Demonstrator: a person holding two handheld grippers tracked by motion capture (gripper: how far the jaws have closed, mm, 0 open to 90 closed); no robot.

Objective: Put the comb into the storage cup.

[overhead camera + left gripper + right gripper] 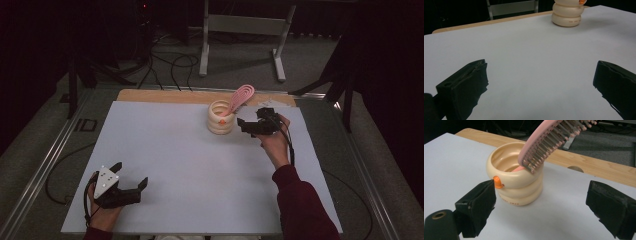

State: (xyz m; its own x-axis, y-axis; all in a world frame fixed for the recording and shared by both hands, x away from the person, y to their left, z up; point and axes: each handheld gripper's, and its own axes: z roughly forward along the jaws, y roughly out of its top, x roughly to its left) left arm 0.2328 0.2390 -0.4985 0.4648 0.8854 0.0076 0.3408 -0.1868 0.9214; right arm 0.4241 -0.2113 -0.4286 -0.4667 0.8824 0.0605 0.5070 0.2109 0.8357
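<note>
Cream-coloured and ribbed in three stacked rings, the cup stands upright toward the far edge of the white table top, and I will place everything else by it. A small orange knob sticks out of the cup's top ring, on the side facing my right gripper. A pink hairbrush stands in the cup with its handle down inside and its bristled head leaning out over the rim, away from me and to the right. My right gripper sits just beside the cup, on its right, with its jaws spread wide and nothing between them; in the right gripper view the cup lies ahead of the left jaw, close but, as far as I can judge from that angle, not touching it. My left gripper is well apart from the cup, down at the near left of the table top, jaws also wide and empty, over bare white surface. In the left gripper view the cup's lower rings show far off, up and to the right of the jaws. Beyond the cup a strip of wooden board runs along the far edge.
</note>
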